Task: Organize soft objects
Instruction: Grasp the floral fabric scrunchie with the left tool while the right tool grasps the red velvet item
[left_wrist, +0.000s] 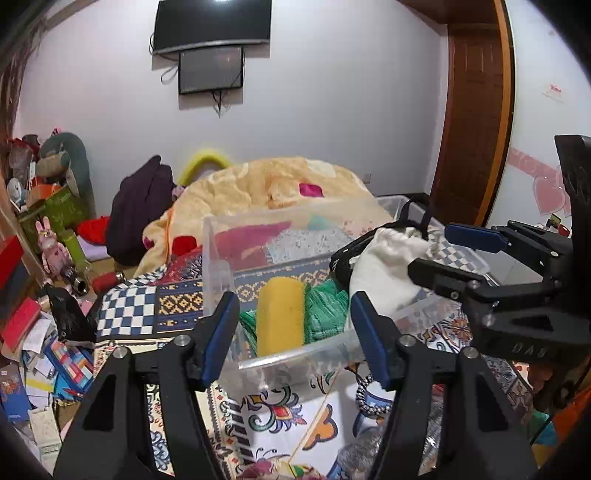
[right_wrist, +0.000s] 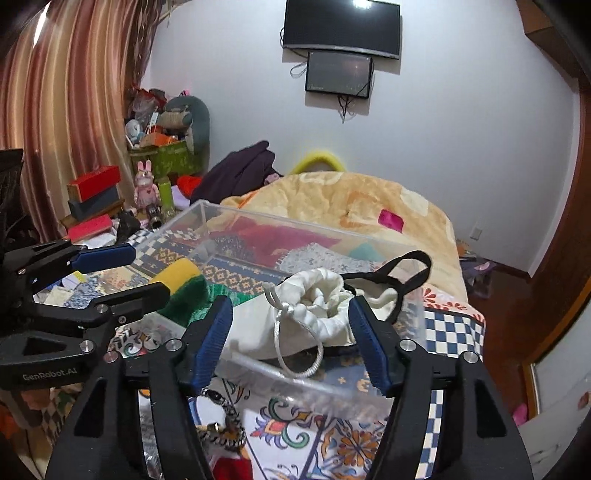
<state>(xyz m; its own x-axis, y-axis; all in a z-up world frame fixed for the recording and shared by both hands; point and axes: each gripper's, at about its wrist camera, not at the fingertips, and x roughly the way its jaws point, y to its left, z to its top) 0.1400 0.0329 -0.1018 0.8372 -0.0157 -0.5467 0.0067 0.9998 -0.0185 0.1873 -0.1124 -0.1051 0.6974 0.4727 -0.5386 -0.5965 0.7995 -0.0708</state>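
A clear plastic bin (left_wrist: 216, 254) (right_wrist: 369, 398) stands on the patterned bed cover. Inside lie a yellow roll (left_wrist: 280, 317) (right_wrist: 179, 272), a green knitted cloth (left_wrist: 327, 308) (right_wrist: 192, 295), a white drawstring pouch (left_wrist: 384, 266) (right_wrist: 314, 310) and a black strap (left_wrist: 343, 254) (right_wrist: 417, 273). My left gripper (left_wrist: 295, 336) is open and empty, just before the bin's near wall, facing the yellow roll. My right gripper (right_wrist: 286, 339) is open and empty, in front of the pouch. The right gripper also shows in the left wrist view (left_wrist: 439, 254), and the left gripper in the right wrist view (right_wrist: 140, 271).
A black-and-white braided cord (left_wrist: 364, 400) (right_wrist: 221, 424) lies on the cover before the bin. A yellow blanket heap (left_wrist: 266, 188) (right_wrist: 351, 199) lies behind it. Boxes, toys and papers (left_wrist: 40, 332) crowd the left side. A wooden door (left_wrist: 476, 122) is at the right.
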